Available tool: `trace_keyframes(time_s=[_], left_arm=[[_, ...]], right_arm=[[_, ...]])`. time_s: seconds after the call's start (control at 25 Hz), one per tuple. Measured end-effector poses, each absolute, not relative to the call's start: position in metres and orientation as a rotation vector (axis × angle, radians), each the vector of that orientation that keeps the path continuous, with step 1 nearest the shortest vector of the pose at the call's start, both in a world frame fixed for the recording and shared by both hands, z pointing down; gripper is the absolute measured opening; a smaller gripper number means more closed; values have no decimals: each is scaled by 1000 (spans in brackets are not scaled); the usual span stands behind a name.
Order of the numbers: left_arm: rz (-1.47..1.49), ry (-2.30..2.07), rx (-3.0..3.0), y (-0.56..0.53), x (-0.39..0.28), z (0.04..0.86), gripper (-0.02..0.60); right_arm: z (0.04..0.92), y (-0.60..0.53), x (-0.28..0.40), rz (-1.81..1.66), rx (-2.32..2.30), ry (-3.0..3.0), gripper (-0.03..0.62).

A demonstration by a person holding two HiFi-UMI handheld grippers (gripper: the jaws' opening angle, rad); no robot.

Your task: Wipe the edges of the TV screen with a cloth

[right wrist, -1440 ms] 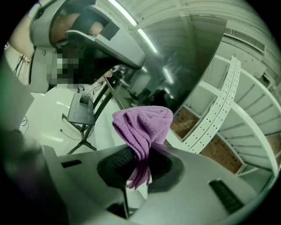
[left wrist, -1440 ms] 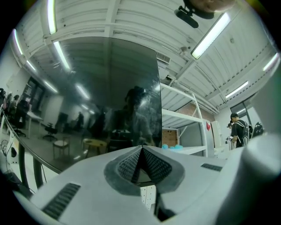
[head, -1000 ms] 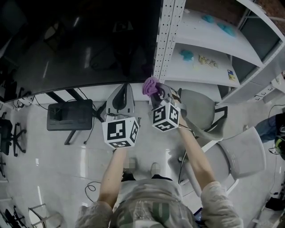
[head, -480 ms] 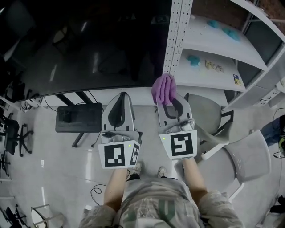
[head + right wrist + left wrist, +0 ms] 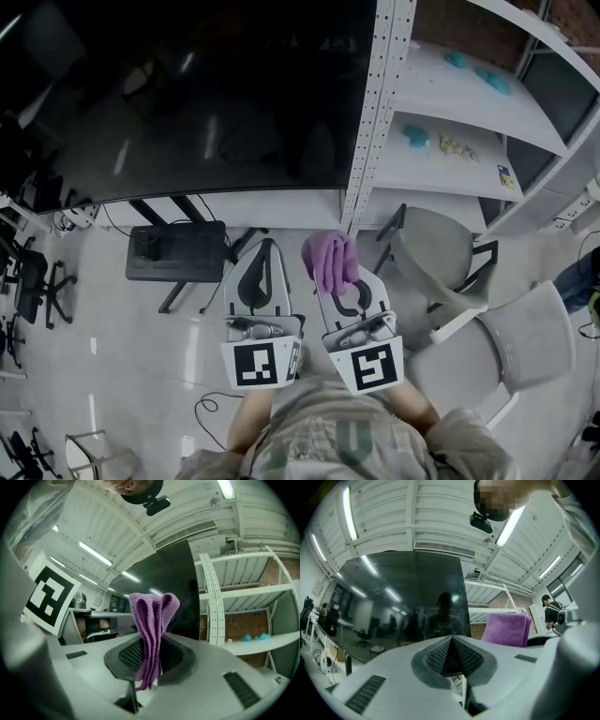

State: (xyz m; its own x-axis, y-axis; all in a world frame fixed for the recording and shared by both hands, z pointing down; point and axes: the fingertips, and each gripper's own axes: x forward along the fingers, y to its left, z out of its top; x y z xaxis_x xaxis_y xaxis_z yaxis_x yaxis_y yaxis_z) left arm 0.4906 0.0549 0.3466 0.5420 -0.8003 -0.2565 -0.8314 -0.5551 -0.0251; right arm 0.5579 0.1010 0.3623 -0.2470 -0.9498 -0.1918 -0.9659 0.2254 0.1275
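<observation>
1. My right gripper (image 5: 342, 292) was clenched on the cloth (image 5: 330, 261). In the right gripper view its jaws pinched the purple fold low down, and the rest of the cloth (image 5: 152, 620) stood up above the pads.
2. My left gripper (image 5: 264, 248) was clamped too, but on nothing. In its own view the dark pads (image 5: 451, 641) met at their tips with no gap between them.
3. Both grippers sat side by side just in front of my chest, the left just beside the right, both pointing towards the TV (image 5: 187, 94).
4. The TV was a wide dark panel filling the upper left of the head view. The cloth lay below its lower right corner – near the edge but, from the head view, apart from it.
5. In the right gripper view the cloth rose in front of the TV's (image 5: 173, 583) right-hand edge. I could not tell from that view how far it was from the glass.
6. The left gripper view caught the cloth (image 5: 506, 630) off to its right, beside the TV's (image 5: 403, 602) right edge.
7. A perforated post (image 5: 375, 112) stood just right of the TV, carrying white shelves (image 5: 459, 94) with a few small blue items – too small to name.
8. Two grey chairs (image 5: 431, 244) stood to my right on the pale floor (image 5: 112, 356).
</observation>
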Motion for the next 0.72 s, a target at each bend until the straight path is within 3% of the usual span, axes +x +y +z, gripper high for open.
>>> trace_keyframes(time_s=[0.72], left_arm=[[287,1403,-2609,65,489,347,14]], right_arm=[[354,106,568,319,-1885,2375,55]])
